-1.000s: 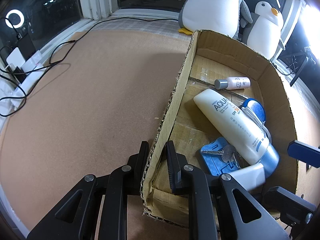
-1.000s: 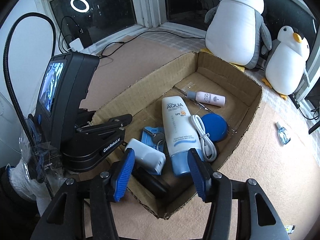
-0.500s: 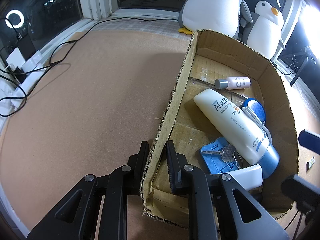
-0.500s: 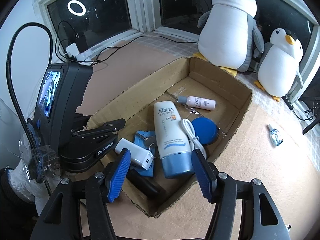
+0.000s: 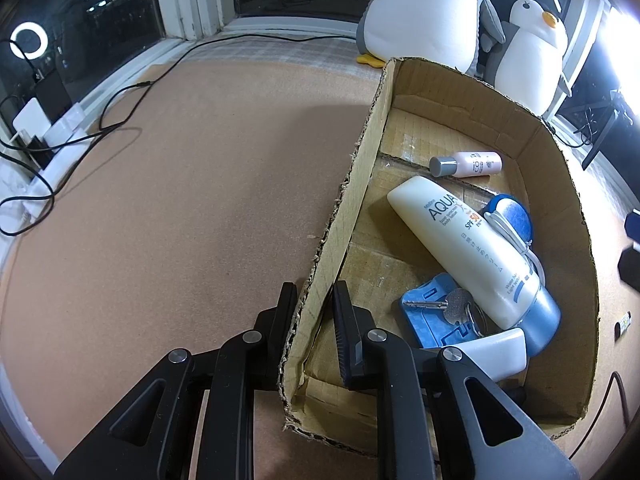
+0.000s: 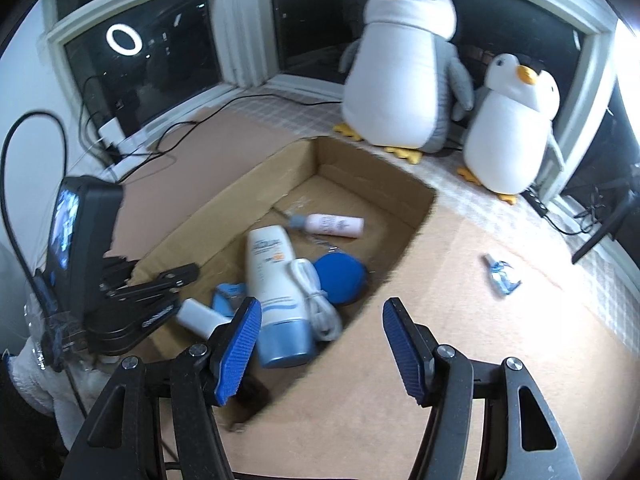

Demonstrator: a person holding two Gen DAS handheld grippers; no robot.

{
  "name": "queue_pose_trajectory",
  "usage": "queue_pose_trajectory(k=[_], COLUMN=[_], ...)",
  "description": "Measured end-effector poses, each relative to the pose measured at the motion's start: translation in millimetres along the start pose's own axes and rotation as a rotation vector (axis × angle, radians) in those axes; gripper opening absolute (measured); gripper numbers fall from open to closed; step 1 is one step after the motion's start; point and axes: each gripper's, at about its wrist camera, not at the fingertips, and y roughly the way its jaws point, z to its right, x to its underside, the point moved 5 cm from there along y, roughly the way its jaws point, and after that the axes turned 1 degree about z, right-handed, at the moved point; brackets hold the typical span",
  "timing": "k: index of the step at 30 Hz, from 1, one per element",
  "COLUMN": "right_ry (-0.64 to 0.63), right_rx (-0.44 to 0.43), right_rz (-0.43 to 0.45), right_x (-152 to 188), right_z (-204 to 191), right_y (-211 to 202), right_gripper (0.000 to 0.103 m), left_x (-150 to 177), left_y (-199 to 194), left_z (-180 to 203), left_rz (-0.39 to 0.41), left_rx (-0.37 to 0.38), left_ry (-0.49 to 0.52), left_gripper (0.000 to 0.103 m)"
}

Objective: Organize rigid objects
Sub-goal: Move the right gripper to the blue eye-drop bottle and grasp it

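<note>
My left gripper (image 5: pixel 314 310) is shut on the near left wall of the cardboard box (image 5: pixel 356 184), one finger on each side. In the box lie a white sunscreen tube (image 5: pixel 472 252), a small pink bottle (image 5: pixel 468 164), a blue round case (image 5: pixel 514 216) with a white cable, a blue card with a key (image 5: pixel 436 312) and a white charger (image 5: pixel 500 350). My right gripper (image 6: pixel 322 340) is open and empty, above the box's near right wall (image 6: pixel 400 248). The left gripper shows in the right wrist view (image 6: pixel 156 284).
A small blue and white packet (image 6: pixel 500 276) lies on the brown mat right of the box. Two plush penguins (image 6: pixel 404 68) stand behind the box by the window. Black cables and a power strip (image 5: pixel 44 136) lie at the far left.
My right gripper has pulled back and to the right, away from the box's inside, with its jaws wider apart. The left gripper has kept its hold on the box wall.
</note>
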Motion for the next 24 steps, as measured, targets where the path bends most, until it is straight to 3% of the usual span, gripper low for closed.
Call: queue_pose_trajectory(k=[15,24], right_ry=[0.161,0.258], right_rx=[0.1,0.137], right_rz=[0.023,-0.008], right_x=[5.2,6.9], right_z=[106.6,166.2], right_y=[0.4,26.1], right_gripper=[0.059,0.059], left_x=[0.3,0.3], left_y=[0.2,0.3], left_z=[-0.2,0.4], left_rz=[0.0,-0.001], left_rx=[-0.003,-0.003], left_ry=[0.002,0.001], left_gripper=[0.016,0.016])
